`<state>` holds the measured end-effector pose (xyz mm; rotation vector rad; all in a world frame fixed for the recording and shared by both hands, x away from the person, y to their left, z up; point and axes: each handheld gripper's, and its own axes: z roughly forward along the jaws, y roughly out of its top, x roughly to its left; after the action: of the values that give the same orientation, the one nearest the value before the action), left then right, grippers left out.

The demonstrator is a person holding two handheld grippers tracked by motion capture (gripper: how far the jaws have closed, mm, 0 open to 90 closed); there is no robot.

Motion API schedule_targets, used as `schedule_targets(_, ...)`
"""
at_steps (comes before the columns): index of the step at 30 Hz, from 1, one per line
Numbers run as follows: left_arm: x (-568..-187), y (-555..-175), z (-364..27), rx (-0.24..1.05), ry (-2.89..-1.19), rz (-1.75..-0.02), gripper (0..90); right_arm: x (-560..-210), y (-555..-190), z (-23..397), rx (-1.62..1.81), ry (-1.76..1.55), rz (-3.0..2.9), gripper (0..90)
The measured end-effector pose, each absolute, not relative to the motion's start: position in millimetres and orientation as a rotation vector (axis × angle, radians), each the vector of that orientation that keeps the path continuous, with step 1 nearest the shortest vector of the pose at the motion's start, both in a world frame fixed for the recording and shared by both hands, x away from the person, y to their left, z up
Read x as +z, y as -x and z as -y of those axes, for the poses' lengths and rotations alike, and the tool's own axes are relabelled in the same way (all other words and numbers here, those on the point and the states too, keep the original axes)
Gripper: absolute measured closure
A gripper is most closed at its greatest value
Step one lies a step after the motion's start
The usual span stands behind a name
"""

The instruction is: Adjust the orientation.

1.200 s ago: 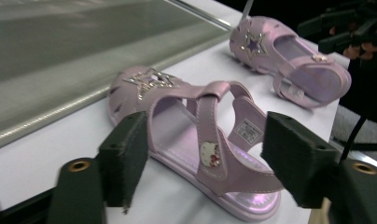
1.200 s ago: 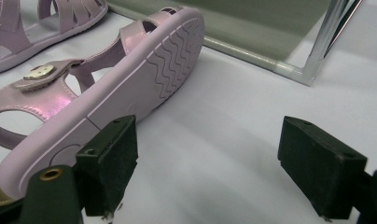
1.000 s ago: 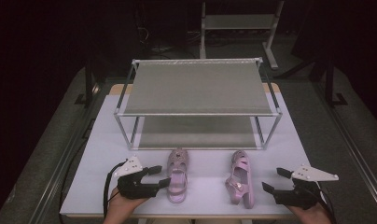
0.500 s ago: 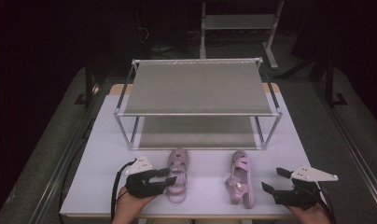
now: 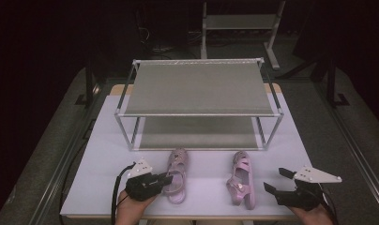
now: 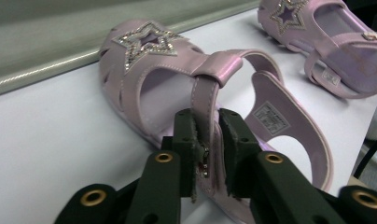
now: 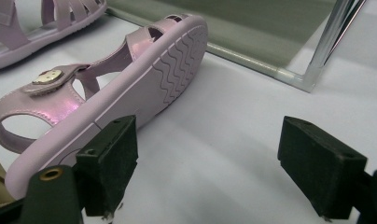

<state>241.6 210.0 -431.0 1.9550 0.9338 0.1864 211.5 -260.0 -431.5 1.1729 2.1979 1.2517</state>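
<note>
Two pink star-topped sandals lie on the white table in front of a two-tier rack. My left gripper has just been closing and is now shut on the left sandal. In the left gripper view the gripper pinches the ankle strap of that sandal. The right sandal lies tipped, its ribbed sole turned toward my right gripper. That right gripper stands open just right of it, with only bare table between its pads.
The rack's lower shelf and its metal leg stand close behind the sandals. The table's front edge runs right below both hands. Bare white table lies left of the left gripper and between the sandals.
My left gripper slid right to the left sandal and its jaws went from wide open to shut on the strap. The right gripper and right sandal kept still.
</note>
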Motion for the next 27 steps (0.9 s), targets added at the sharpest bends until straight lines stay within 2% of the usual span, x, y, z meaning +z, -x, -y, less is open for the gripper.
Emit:
schedule_targets(4,-430,-241,-215,0.194,-1.925,-0.955,81.1,-431,-211,260,1.253,-1.172,-2.196,19.5)
schedule_targets(8,-430,-240,-222,0.139,-1.855,-0.983,82.4,-431,-211,261,1.259,-1.179,-2.189,19.6)
schedule_targets(27,-414,-242,-222,0.127,-1.689,-0.978,82.9,-431,-211,264,1.267,-1.194,-2.169,19.5)
